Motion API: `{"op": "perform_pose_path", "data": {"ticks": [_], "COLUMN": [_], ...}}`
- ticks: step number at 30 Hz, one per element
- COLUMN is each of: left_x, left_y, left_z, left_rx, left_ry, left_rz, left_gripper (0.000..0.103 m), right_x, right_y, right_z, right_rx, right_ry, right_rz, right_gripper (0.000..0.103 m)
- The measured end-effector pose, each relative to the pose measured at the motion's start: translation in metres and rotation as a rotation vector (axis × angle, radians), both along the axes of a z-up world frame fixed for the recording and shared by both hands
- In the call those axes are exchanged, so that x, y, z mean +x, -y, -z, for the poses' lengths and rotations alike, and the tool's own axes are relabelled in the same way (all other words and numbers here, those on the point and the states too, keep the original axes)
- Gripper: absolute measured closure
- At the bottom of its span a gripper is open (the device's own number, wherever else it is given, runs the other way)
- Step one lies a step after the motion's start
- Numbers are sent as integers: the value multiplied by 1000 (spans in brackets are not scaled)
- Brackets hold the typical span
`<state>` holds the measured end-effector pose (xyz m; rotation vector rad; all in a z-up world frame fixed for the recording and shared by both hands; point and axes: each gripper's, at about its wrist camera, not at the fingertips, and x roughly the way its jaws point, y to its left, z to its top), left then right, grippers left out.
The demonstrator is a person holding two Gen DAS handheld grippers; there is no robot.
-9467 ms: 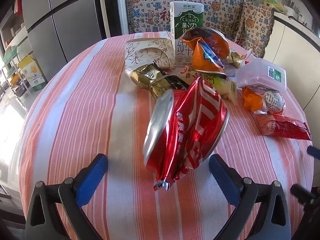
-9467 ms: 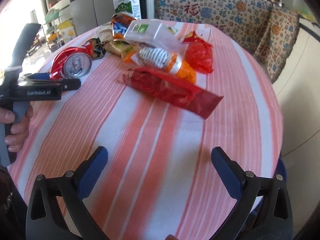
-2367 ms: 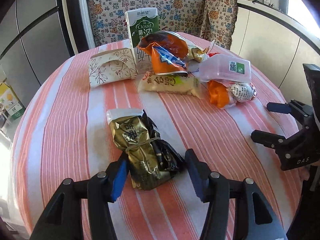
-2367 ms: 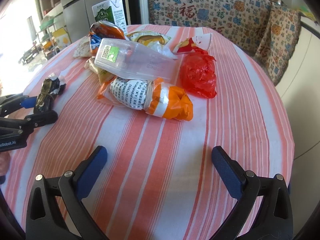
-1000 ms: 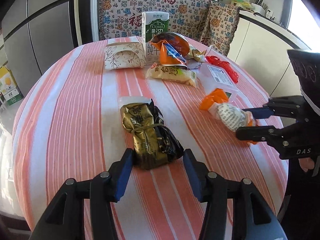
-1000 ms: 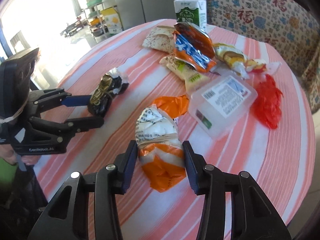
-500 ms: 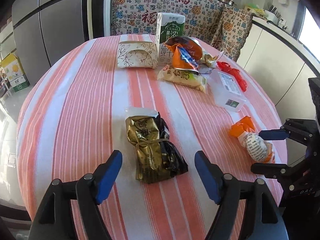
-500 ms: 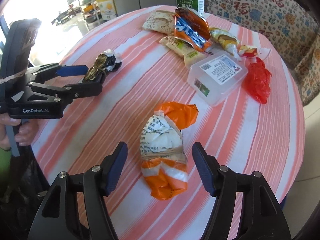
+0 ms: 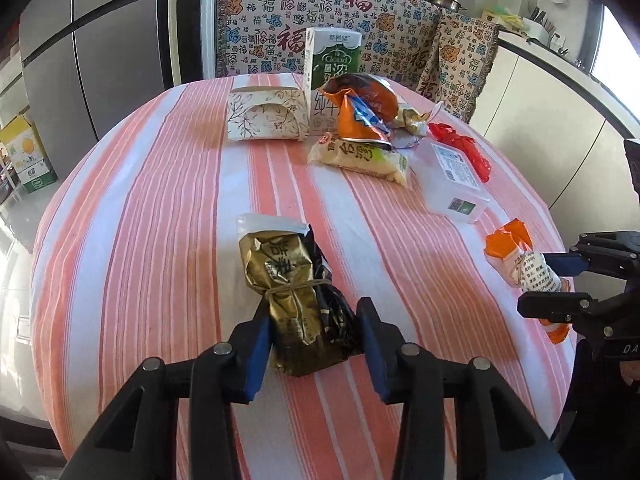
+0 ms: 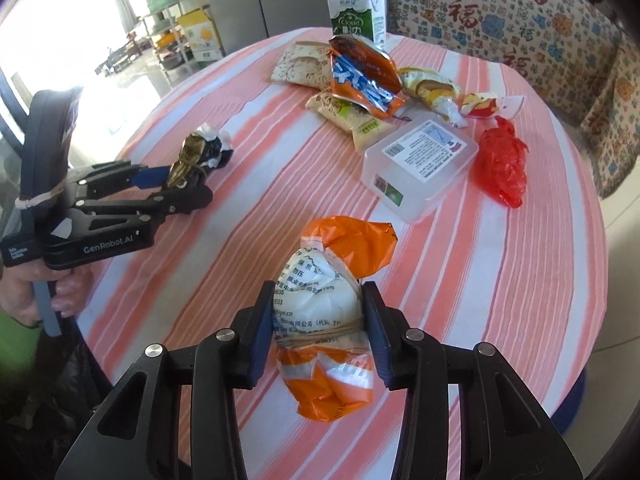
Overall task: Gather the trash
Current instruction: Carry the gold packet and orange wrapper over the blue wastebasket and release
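Observation:
A gold and black wrapper bundle (image 9: 296, 296) tied with string lies on the striped tablecloth (image 9: 160, 200). My left gripper (image 9: 314, 340) has its jaws closing, and both blue pads press the bundle's near end. From the right wrist view the left gripper (image 10: 180, 184) sits at the left with that same bundle (image 10: 196, 148) between its fingers. An orange and white bag bundle (image 10: 320, 308) bound with a rubber band sits between the closing jaws of my right gripper (image 10: 318, 332), with the pads against its sides. The left wrist view shows the right gripper (image 9: 556, 284) on this bundle (image 9: 516, 256).
At the far side of the round table stand a milk carton (image 9: 334, 72), a patterned paper box (image 9: 268, 120), an orange chip bag (image 9: 360, 108), a beige snack packet (image 9: 360, 156), a clear plastic box (image 9: 452, 176) and a red bag (image 9: 460, 144). A person's hand (image 10: 60, 292) holds the left gripper.
Half a second ago both pairs of jaws stood wide around their bundles. Now both have narrowed until the pads touch the gold bundle and the orange and white bundle.

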<state>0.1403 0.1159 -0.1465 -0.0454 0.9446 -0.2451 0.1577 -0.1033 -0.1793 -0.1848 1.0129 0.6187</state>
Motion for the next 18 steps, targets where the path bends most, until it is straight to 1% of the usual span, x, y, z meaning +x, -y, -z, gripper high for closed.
{"op": "perform_pose_path", "data": {"ticks": [9, 15, 18], "left_x": [-17, -18, -18], "left_y": [39, 64, 77], "left_z": [-23, -27, -28], "left_rx": [-37, -52, -45], "left_ry": [56, 60, 61], "left_rz": [64, 102, 123], "left_gripper": [66, 70, 70], "right_x": [2, 0, -1], "right_y": [36, 54, 66], "right_z": [-7, -11, -12], "right_rx": [97, 127, 149], "right_ry": [8, 27, 32], "right_rz": [98, 131, 155], "right_gripper": [60, 60, 60]}}
